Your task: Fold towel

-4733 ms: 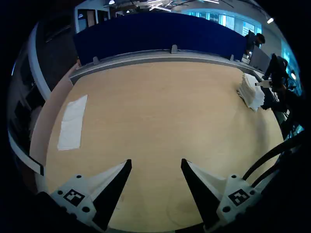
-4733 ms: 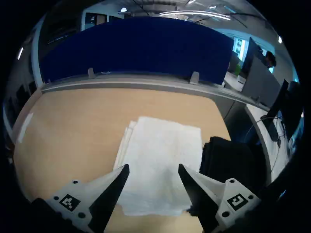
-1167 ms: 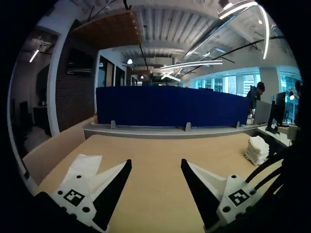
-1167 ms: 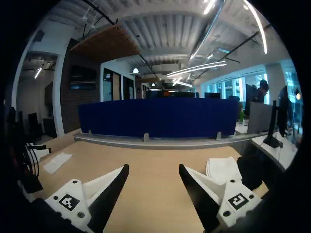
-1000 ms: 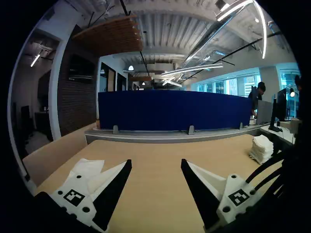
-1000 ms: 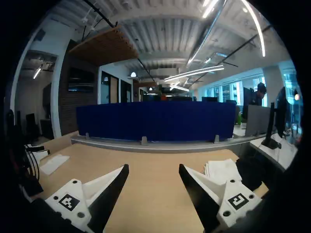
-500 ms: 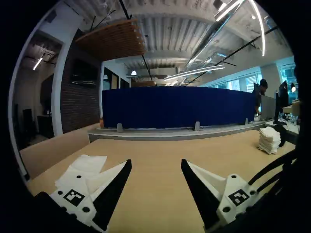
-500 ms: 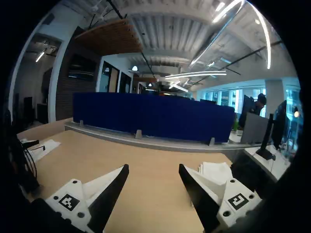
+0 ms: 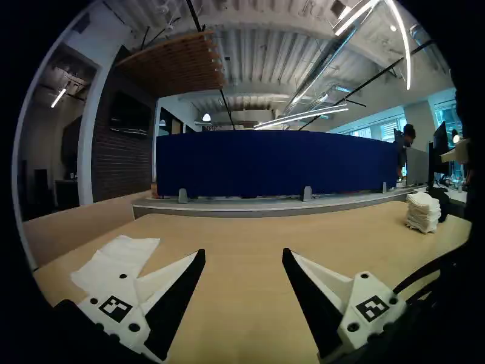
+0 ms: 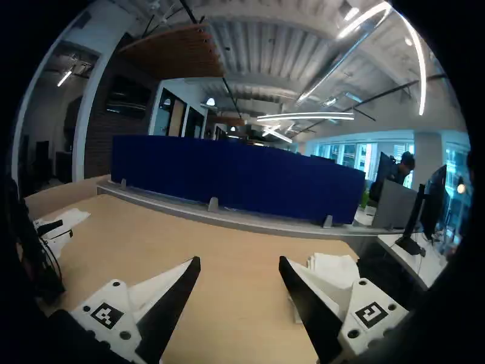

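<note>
Pale wood counter (image 9: 260,227) stretches ahead, seen from a low angle. My left gripper (image 9: 242,251) and right gripper (image 10: 237,259) both hang released, grasping nothing. One white towel (image 9: 121,252) lies flat just left of my left gripper. A stack of towels (image 10: 330,263) sits beside my right. To fold neatly, I should tilt down and pinch two corners evenly.

No legible text or numbers
</note>
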Demonstrator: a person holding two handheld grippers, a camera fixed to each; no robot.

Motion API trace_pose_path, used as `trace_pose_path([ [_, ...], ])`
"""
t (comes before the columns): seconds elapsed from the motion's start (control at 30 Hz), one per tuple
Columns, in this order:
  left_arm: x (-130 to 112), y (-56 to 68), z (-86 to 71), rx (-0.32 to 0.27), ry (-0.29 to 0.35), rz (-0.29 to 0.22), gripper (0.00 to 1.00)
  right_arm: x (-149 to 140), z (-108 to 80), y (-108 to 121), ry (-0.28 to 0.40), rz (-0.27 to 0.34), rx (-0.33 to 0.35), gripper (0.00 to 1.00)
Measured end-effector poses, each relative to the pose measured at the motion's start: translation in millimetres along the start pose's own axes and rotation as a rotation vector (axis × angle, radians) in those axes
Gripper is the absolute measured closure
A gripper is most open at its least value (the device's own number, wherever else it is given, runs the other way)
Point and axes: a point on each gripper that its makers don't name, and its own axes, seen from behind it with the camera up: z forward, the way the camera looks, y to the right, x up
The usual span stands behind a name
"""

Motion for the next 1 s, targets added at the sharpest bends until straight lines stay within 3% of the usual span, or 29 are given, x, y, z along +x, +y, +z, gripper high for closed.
trace_pose_path([
  [0.37, 5, 4.9, 1.8, -0.014, 0.028, -0.004, 0.06, 5, -1.1, -3, 0.001, -0.016, 0.011, 0.00],
  [1.0, 7, 6.4, 1.0, -0.028, 0.035, -0.005, 0.06, -1, 0.7, 13, 0.007, 0.006, -0.011, 0.00],
])
